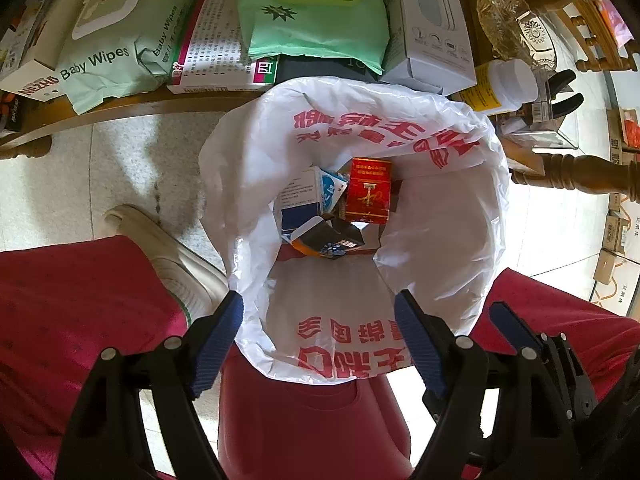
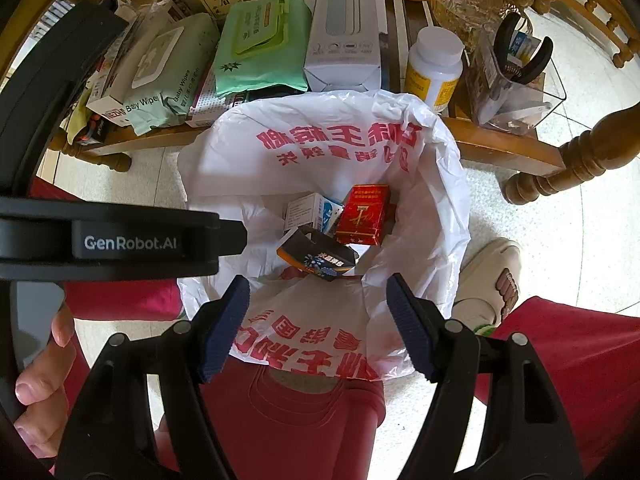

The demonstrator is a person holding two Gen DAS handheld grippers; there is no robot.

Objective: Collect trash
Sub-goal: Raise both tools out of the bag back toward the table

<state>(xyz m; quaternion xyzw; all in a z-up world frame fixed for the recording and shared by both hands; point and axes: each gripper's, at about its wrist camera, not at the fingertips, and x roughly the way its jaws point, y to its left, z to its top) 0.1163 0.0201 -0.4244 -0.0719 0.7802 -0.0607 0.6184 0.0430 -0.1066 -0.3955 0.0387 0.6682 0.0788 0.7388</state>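
Observation:
A red bin [image 1: 312, 420] lined with a white plastic bag [image 1: 440, 220] printed in red stands on the floor between a person's knees. At the bottom of the bag lie a red cigarette pack [image 1: 368, 192], a white-and-blue box [image 1: 308, 196] and a black-and-orange box [image 1: 328, 240]. My left gripper [image 1: 318, 306] hangs open over the bag's near rim with nothing between its blue pads. My right gripper [image 2: 317, 283] also points down into the bag [image 2: 420, 208], open and holding nothing. The same red pack [image 2: 362, 216] and black-and-orange box [image 2: 316, 256] show below it.
Behind the bin a low wooden table [image 1: 120, 104] carries baby wipes packs [image 1: 100, 60], a white carton [image 2: 344, 32], a white bottle [image 2: 434, 68] and a clear holder with pliers [image 2: 520, 76]. Red trouser legs [image 1: 80, 300], a cream slipper [image 2: 492, 276] and a turned table leg [image 2: 572, 164] flank the bin.

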